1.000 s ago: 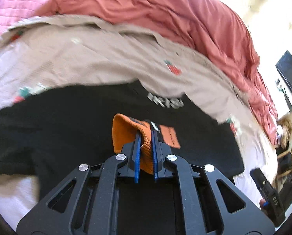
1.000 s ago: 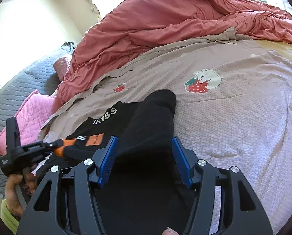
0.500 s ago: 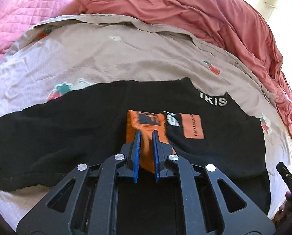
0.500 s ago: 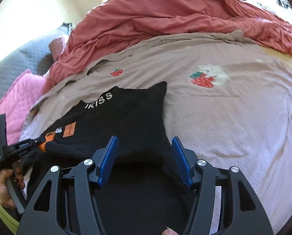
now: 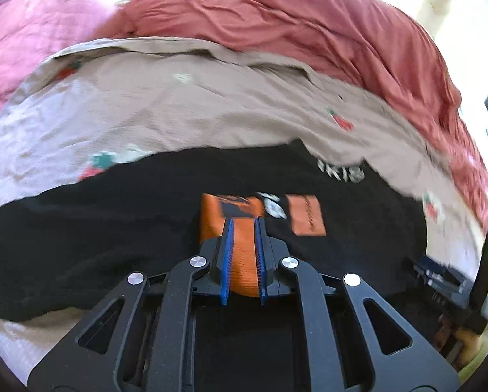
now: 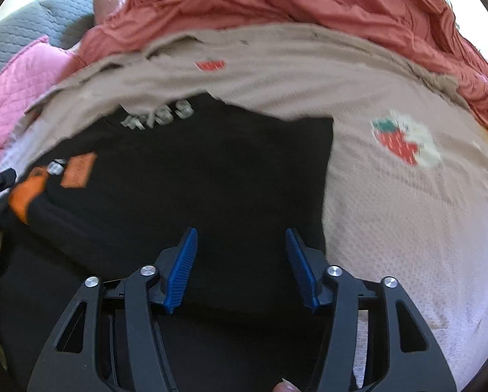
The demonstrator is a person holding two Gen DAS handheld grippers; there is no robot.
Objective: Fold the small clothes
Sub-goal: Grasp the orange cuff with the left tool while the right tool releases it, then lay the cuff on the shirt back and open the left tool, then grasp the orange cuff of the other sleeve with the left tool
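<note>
Currently left gripper point(image 5: 244, 228) pinches the orange cuff point(image 5: 230, 212); right gripper point(image 6: 240, 248) hovers agape above the limp black sweater point(image 6: 211, 170); grab hems.

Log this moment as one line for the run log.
left gripper: shut on orange ribbed cuff | right gripper: open above black sweatshirt | surface: beige strawberry-print bedsheet

bed point(image 6: 407, 215): beige sheet, strawberry prints | coral duvet point(image 5: 309, 32) bunched along far side | pink quilted blanket point(image 5: 31, 42) at left | grey quilted headboard point(image 6: 25, 29) behind | bright daylight, upper right corner washed out
</note>
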